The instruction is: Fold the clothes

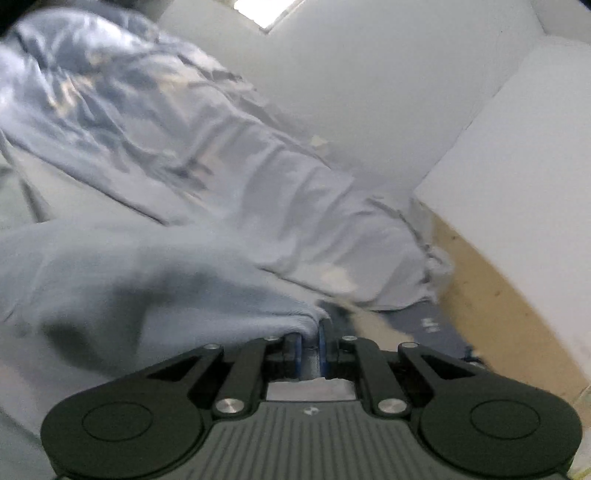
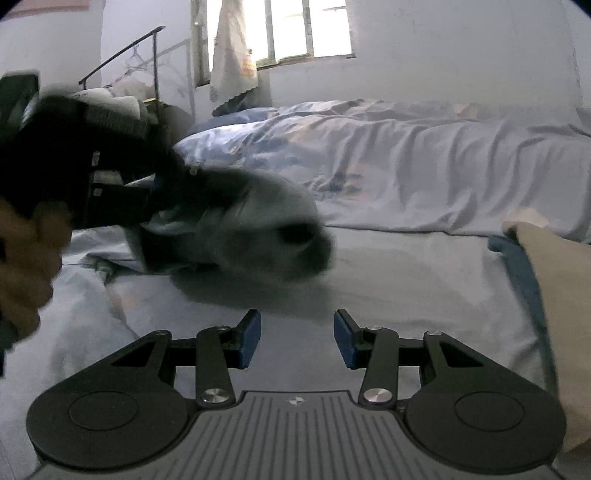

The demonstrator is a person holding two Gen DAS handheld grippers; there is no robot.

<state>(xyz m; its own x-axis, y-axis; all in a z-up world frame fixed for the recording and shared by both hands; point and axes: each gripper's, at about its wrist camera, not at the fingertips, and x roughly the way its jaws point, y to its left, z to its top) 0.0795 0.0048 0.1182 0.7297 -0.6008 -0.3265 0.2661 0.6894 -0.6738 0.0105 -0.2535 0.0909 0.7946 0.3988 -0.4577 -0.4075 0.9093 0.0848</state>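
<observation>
A pale blue-grey garment hangs from my left gripper, whose blue pads are shut on its edge. In the right wrist view the same garment shows as a blurred bundle above the bed sheet, held by the left gripper in a person's hand. My right gripper sits low over the sheet, open, with nothing between its blue pads. A beige and blue cloth lies at the right edge of the bed.
A rumpled light blue duvet lies along the far side of the bed, also seen in the left wrist view as duvet. A window, a curtain and a clothes rack stand behind. White wall and tan floor show.
</observation>
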